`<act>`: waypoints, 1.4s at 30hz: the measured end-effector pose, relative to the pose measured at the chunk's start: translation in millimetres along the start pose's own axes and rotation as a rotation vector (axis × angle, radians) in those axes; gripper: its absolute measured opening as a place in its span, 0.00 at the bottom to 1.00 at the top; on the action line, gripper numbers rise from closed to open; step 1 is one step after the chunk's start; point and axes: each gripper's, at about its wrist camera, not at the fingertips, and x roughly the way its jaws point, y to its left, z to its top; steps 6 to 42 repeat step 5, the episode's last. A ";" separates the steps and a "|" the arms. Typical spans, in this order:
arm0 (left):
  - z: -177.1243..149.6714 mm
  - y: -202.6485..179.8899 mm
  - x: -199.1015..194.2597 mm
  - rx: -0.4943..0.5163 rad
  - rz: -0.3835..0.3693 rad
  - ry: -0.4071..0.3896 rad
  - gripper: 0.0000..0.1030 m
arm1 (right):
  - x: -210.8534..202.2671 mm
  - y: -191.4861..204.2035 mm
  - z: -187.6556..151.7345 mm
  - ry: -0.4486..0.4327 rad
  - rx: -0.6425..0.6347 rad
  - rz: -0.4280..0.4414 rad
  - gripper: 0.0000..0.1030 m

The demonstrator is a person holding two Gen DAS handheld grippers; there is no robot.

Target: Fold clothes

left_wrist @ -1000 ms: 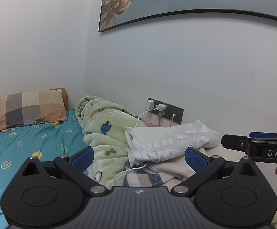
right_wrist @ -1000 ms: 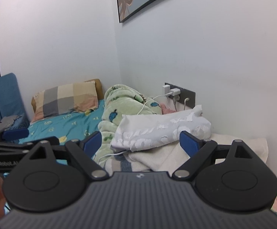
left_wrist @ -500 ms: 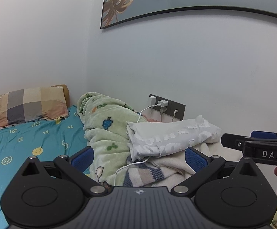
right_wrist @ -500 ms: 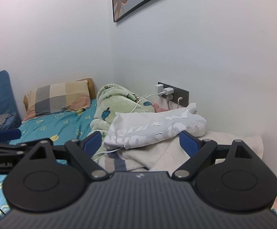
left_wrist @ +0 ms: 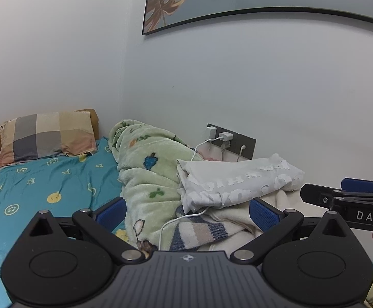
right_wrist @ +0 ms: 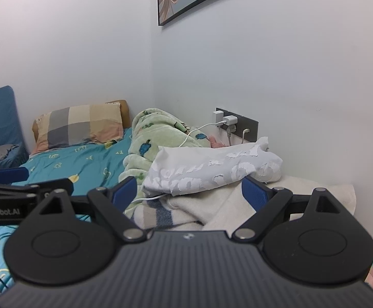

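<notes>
A: What do you have on the 2 wrist feeds?

B: My left gripper [left_wrist: 187, 209] is spread wide with nothing between its blue pads [left_wrist: 263, 211]. My right gripper [right_wrist: 189, 191] is just as wide and also empty. Both hang above the bed, clear of the fabric.

A: Where is the garment?

B: The white folded garment [left_wrist: 238, 183] with pale lettering lies on top of a cream blanket [right_wrist: 220, 202], close to the wall. It sits straight ahead of both grippers, between their pads in each view, not touched by either.

A: What is around it?

B: A green fleece blanket [left_wrist: 148, 177] is bunched up just beside it on the left. A white charging cable [left_wrist: 184, 220] runs from under the garment down over a striped cloth [left_wrist: 199, 233]. Behind it, a grey socket plate [right_wrist: 240, 125] holds 2 white chargers. Farther left, a checked pillow [left_wrist: 47, 136] rests on the blue sheet [left_wrist: 45, 192].

A: Can each gripper see the other?

B: Yes, at the frame edges, side by side.
</notes>
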 end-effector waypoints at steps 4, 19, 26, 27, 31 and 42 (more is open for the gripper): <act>0.0 -2.3 -2.5 0.009 -0.007 -0.004 1.00 | -1.3 0.7 0.0 0.000 0.001 0.003 0.87; 0.2 -3.0 -3.3 0.011 -0.010 -0.005 1.00 | -1.9 0.7 -0.1 0.000 0.001 0.004 0.87; 0.2 -3.0 -3.3 0.011 -0.010 -0.005 1.00 | -1.9 0.7 -0.1 0.000 0.001 0.004 0.87; 0.2 -3.0 -3.3 0.011 -0.010 -0.005 1.00 | -1.9 0.7 -0.1 0.000 0.001 0.004 0.87; 0.2 -3.0 -3.3 0.011 -0.010 -0.005 1.00 | -1.9 0.7 -0.1 0.000 0.001 0.004 0.87; 0.2 -3.0 -3.3 0.011 -0.010 -0.005 1.00 | -1.9 0.7 -0.1 0.000 0.001 0.004 0.87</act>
